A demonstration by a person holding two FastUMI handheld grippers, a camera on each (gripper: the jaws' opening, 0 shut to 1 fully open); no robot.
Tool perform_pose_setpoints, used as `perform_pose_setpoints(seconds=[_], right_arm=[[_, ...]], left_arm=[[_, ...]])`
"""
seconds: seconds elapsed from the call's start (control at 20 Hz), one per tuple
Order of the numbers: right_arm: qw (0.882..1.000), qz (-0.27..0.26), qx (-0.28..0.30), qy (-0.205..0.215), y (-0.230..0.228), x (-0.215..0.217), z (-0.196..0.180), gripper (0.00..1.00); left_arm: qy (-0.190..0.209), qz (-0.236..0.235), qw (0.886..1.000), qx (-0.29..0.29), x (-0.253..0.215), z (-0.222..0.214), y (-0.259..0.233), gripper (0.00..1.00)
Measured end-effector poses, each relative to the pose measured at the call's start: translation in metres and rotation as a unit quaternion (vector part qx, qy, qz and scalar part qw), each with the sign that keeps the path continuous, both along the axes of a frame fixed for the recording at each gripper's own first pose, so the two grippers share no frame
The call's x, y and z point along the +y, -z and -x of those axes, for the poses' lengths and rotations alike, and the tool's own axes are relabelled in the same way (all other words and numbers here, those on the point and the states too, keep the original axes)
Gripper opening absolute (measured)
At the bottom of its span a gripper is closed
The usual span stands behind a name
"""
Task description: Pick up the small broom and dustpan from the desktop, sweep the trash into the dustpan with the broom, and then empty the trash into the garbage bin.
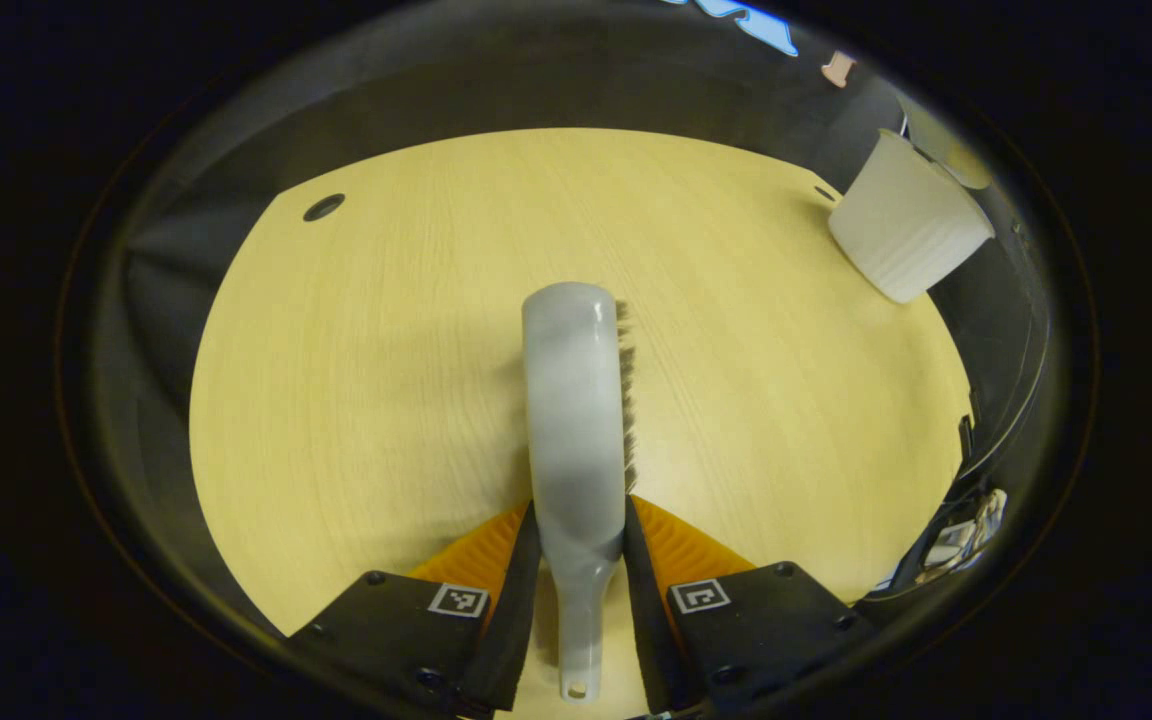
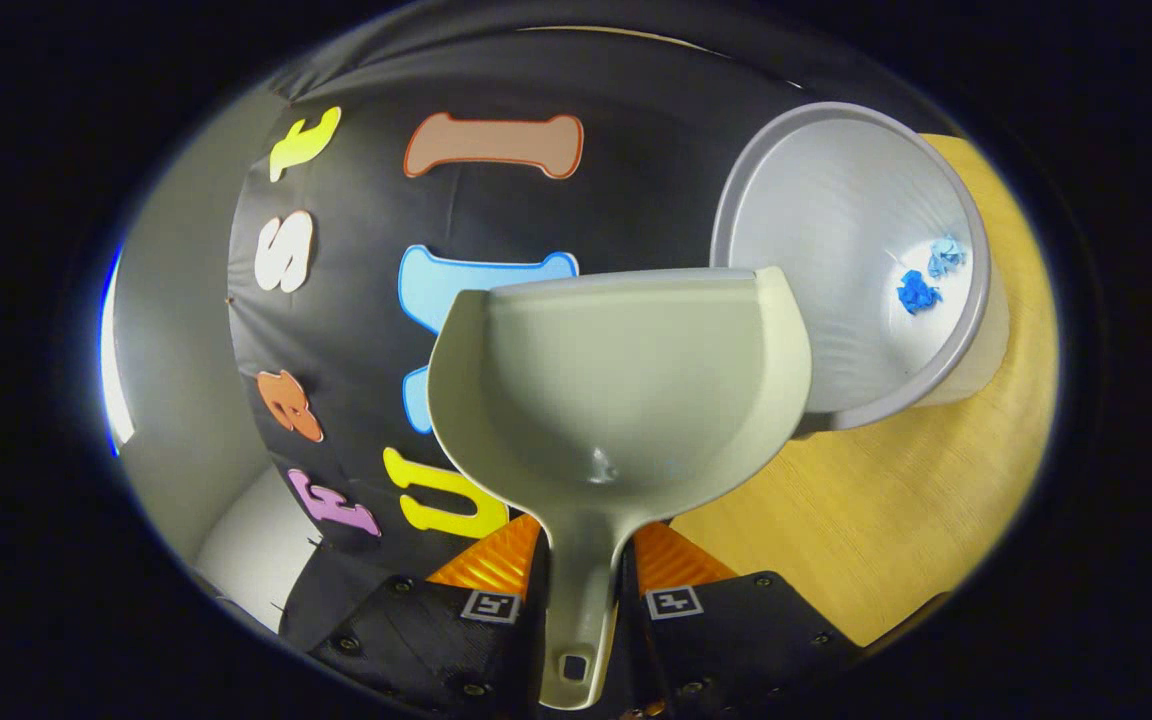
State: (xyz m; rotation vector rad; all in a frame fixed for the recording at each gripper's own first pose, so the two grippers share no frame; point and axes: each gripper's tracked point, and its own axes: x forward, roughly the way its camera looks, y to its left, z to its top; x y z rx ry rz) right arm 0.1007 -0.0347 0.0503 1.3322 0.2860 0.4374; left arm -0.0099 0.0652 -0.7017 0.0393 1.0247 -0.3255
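In the left gripper view my left gripper [image 1: 581,545] is shut on the grey small broom [image 1: 574,420], which points away over the wooden desktop [image 1: 386,360] with its dark bristles along its right side. In the right gripper view my right gripper [image 2: 586,560] is shut on the handle of the pale dustpan [image 2: 626,390], held up with its empty scoop facing me. Just right of the dustpan stands the grey garbage bin [image 2: 836,240], with blue crumpled trash [image 2: 921,285] lying inside it. The same bin [image 1: 906,225] stands at the desk's far right in the left gripper view.
A round cable hole [image 1: 323,207] sits near the desk's far left corner. The booth's black cloth wall [image 2: 356,330] hangs behind the dustpan. The desk's right edge [image 1: 956,400] drops off near the bin.
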Motion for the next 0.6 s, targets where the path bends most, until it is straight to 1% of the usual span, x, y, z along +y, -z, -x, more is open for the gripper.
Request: perform_pose_setpoints(seconds=[0.05, 0.15, 0.3, 0.35, 0.4, 0.45, 0.5, 0.55, 0.6], right_arm=[[1.0, 0.019, -0.003, -0.017, 0.0, 0.014, 0.002, 0.31], [0.996, 0.068, -0.005, -0.054, 0.008, 0.044, 0.01, 0.31], [0.982, 0.155, 0.016, -0.108, 0.044, 0.084, 0.023, 0.31], [0.974, 0.184, 0.029, -0.125, 0.061, 0.094, 0.028, 0.31], [0.965, 0.217, 0.043, -0.141, 0.08, 0.102, 0.034, 0.31], [0.954, 0.251, 0.055, -0.154, 0.099, 0.109, 0.042, 0.31], [0.938, 0.294, 0.07, -0.168, 0.125, 0.116, 0.053, 0.31], [0.927, 0.321, 0.086, -0.175, 0.145, 0.122, 0.06, 0.31], [0.912, 0.351, 0.108, -0.181, 0.172, 0.123, 0.064, 0.31]], left_arm=[[-0.001, 0.0, 1.0, 0.0, -0.001, -0.003, -0.004, 0.52], [-0.003, -0.001, 1.0, -0.001, -0.003, -0.009, -0.014, 0.5], [-0.007, -0.001, 1.0, 0.0, -0.007, -0.02, -0.031, 0.5], [-0.008, -0.001, 1.0, 0.0, -0.008, -0.024, -0.038, 0.52], [-0.01, -0.001, 1.0, 0.0, -0.01, -0.028, -0.045, 0.5], [-0.011, -0.001, 1.0, 0.001, -0.012, -0.034, -0.055, 0.52], [-0.013, -0.001, 1.0, 0.001, -0.014, -0.04, -0.066, 0.5], [-0.015, -0.001, 1.0, 0.001, -0.015, -0.045, -0.075, 0.5], [-0.017, -0.001, 1.0, 0.002, -0.018, -0.052, -0.087, 0.5]])
